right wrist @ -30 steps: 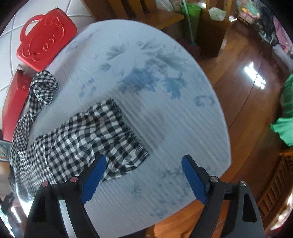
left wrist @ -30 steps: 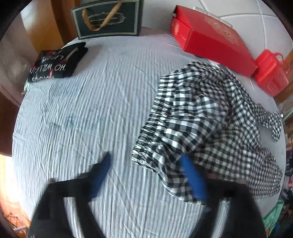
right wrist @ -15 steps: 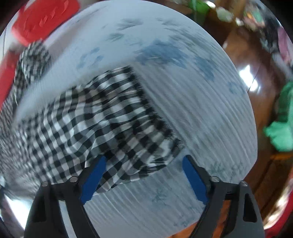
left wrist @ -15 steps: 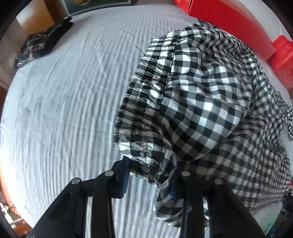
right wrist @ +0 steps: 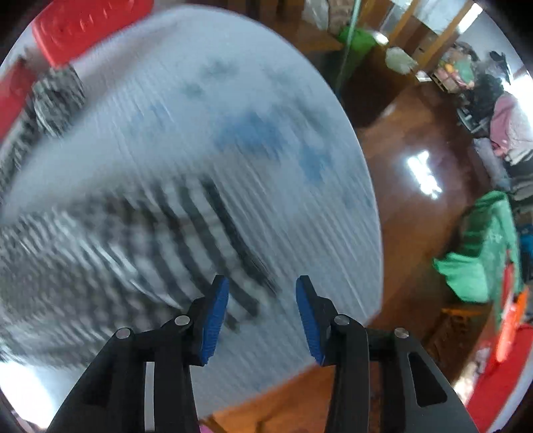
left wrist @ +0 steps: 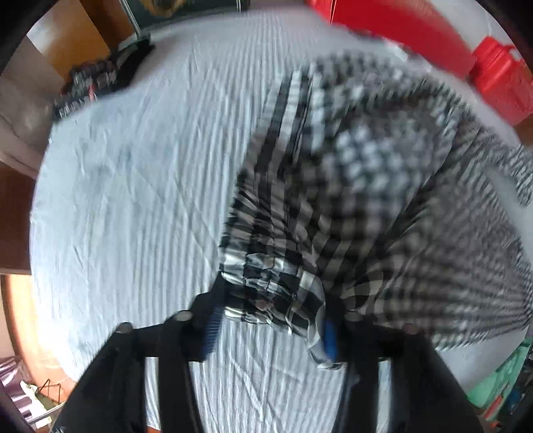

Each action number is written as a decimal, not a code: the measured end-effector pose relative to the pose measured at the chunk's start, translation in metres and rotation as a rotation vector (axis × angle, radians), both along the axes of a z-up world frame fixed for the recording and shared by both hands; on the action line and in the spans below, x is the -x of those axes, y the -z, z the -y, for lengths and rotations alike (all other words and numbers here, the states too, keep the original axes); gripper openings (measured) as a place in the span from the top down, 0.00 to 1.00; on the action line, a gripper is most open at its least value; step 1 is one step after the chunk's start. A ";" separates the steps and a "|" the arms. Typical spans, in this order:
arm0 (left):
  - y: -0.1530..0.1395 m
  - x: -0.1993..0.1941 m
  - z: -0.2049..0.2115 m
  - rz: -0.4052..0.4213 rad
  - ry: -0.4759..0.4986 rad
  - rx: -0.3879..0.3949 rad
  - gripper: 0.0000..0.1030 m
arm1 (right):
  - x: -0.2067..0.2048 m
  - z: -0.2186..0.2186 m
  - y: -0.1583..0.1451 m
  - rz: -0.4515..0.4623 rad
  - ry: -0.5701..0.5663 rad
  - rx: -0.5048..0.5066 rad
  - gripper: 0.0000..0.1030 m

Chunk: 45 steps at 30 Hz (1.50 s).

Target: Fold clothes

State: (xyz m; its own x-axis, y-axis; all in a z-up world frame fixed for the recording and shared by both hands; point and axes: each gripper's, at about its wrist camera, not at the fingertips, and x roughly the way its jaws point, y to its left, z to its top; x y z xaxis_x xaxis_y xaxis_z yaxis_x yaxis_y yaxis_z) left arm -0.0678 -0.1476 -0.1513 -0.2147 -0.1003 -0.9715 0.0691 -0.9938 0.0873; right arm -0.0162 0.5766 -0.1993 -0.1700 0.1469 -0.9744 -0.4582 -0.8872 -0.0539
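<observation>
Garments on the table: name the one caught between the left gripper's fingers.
The black-and-white checked garment: its gathered waistband is bunched inside the left gripper. The dark printed garment lies untouched at the table's far left edge.

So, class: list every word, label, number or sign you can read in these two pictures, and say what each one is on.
None can be read.
Dark folded garment: pale print, too blurred to read.
Dark framed board: only its lower edge shows, no text legible.
Red box: no readable print.
Red plastic case: embossed marks, blurred.
Checked garment: pattern only.
</observation>
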 end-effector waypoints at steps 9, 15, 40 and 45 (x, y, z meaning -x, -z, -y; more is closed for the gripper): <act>-0.056 0.150 0.011 -0.106 0.024 -0.034 0.32 | 0.187 0.051 -0.052 -0.169 -0.073 0.258 0.36; 0.000 0.231 0.018 -0.004 -0.027 -0.078 0.32 | 0.293 0.080 -0.033 -0.072 -0.049 0.301 0.29; 0.063 0.221 0.030 0.034 0.000 -0.083 0.92 | 0.174 0.050 -0.022 -0.027 -0.052 0.102 0.63; 0.066 0.223 0.029 0.053 0.014 -0.055 0.91 | 0.154 0.020 -0.014 -0.061 0.068 0.155 0.61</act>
